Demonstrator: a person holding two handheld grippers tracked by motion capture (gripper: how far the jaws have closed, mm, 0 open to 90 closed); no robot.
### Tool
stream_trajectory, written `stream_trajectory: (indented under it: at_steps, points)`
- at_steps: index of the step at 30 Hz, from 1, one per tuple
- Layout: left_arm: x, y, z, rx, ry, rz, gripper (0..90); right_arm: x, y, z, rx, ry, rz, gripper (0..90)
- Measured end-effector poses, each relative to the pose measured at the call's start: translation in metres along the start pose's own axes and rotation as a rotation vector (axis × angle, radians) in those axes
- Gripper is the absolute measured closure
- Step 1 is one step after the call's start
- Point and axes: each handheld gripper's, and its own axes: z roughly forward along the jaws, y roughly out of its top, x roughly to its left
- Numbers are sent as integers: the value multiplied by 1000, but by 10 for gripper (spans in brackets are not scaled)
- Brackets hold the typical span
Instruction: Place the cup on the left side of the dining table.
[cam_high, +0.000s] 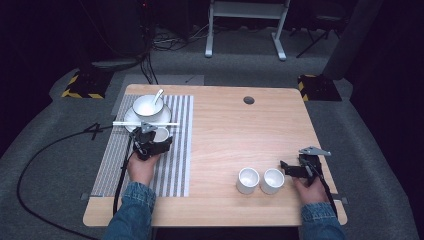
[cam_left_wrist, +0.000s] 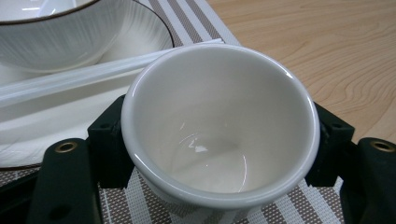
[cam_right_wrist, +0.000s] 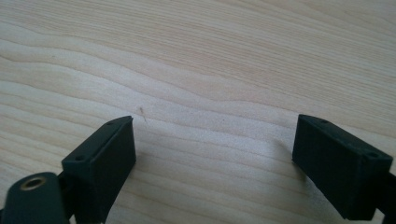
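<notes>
My left gripper (cam_high: 156, 140) is shut on a small white cup (cam_high: 161, 134) over the striped placemat (cam_high: 177, 150), just in front of the saucer. In the left gripper view the empty cup (cam_left_wrist: 219, 121) sits upright between both black jaws, which press its sides; the left gripper (cam_left_wrist: 219, 144) holds it just above or on the mat, I cannot tell which. Behind it stand a white bowl (cam_left_wrist: 56, 32) on a saucer (cam_left_wrist: 60, 121) and a pale stick (cam_left_wrist: 88, 74) across the saucer. My right gripper (cam_high: 286, 169) is open beside two white cups (cam_high: 260, 180); the right gripper (cam_right_wrist: 215, 154) has bare wood between its jaws.
The bowl (cam_high: 148, 106) holds a white spoon (cam_high: 158, 95) and rests on the saucer at the placemat's far end. A dark round hole (cam_high: 248, 100) marks the table's far side. Cables trail off the table's left edge. Bare wooden tabletop (cam_high: 240, 135) lies between the two hands.
</notes>
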Motion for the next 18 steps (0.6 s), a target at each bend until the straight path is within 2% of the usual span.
stream_trajectory:
  at_steps: [5, 10, 16, 18]
  points:
    - [0, -4, 9, 31, 9, 2, 271, 0, 0, 0, 0, 0, -1, 131]
    - [-1, -5, 13, 38, 22, 7, 271, 0, 0, 0, 0, 0, 0, 132]
    - [0, -8, 14, 19, 22, 14, 271, 0, 0, 0, 0, -1, -1, 132]
    - [-1, -9, 14, 21, 25, 40, 271, 0, 0, 0, 1, -1, 1, 132]
